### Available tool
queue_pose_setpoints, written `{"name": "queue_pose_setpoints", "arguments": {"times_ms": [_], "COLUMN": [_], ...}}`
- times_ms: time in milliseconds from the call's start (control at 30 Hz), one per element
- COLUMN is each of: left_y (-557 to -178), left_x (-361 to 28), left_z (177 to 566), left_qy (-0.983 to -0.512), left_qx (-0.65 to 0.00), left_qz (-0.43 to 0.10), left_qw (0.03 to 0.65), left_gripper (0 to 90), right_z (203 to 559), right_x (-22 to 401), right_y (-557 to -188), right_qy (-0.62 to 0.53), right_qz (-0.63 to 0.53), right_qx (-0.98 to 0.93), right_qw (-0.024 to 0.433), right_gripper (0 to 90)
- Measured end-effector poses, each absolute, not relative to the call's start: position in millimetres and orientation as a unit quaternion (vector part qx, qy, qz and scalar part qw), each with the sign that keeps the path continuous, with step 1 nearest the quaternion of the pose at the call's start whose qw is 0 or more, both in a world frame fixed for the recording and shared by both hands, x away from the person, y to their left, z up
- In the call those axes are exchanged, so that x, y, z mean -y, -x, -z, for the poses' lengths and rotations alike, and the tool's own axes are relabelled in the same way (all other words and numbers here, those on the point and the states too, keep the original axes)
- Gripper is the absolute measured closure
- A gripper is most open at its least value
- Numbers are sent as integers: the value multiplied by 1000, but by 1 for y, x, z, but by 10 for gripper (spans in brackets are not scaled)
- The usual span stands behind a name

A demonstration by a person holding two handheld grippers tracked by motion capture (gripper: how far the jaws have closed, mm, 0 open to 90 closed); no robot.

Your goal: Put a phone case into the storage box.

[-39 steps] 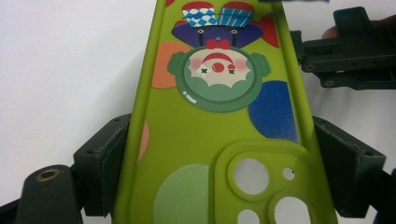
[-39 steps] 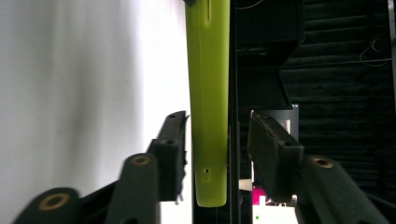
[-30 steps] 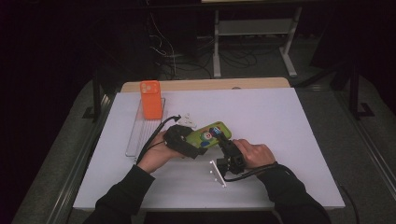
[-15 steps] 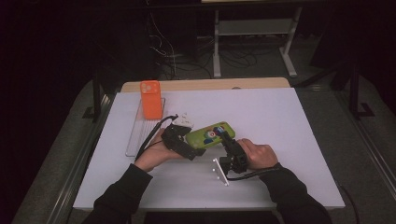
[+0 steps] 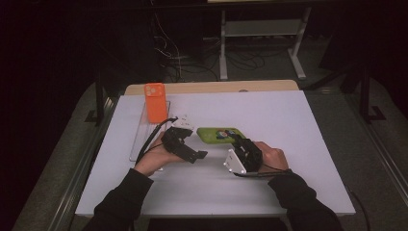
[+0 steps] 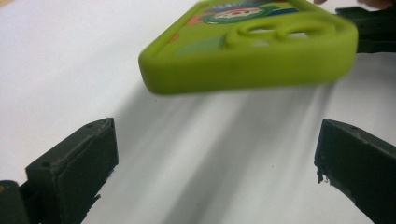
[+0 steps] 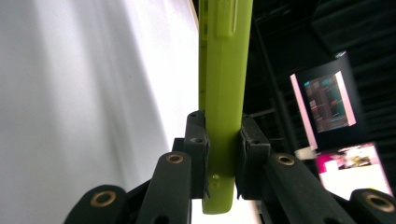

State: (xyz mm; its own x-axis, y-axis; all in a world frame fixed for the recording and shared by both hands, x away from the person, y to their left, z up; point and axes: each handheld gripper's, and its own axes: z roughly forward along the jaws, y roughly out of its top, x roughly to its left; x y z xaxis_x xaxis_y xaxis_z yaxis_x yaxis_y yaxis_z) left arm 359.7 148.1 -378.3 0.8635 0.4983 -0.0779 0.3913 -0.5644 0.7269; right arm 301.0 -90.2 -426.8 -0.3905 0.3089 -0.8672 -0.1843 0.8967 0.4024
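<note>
Green case (image 5: 220, 134) lies low over the white surface (image 5: 298, 144), its near end clamped edge-on between the jaws of the right hand-held gripper (image 7: 223, 140). The left hand-held gripper (image 6: 217, 163) has just been opening; its jaws stand wide apart short of the case, nothing between them. An orange phone (image 5: 155, 101) stands well off in a clear tray (image 5: 139, 139).
</note>
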Motion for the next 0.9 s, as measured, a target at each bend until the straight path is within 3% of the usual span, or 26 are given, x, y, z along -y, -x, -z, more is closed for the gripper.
{"name": "queue_pose_setpoints", "arguments": {"times_ms": [900], "left_y": [-361], "left_x": [-151], "left_z": [377], "left_qy": [-875], "left_qx": [-269], "left_qz": [-75], "left_qw": [395], "left_gripper": [0], "right_z": [404], "right_x": [116], "right_y": [-326], "right_qy": [-313], "right_qz": [-426], "right_qx": [-804], "right_qw": [270], "right_gripper": [760]}}
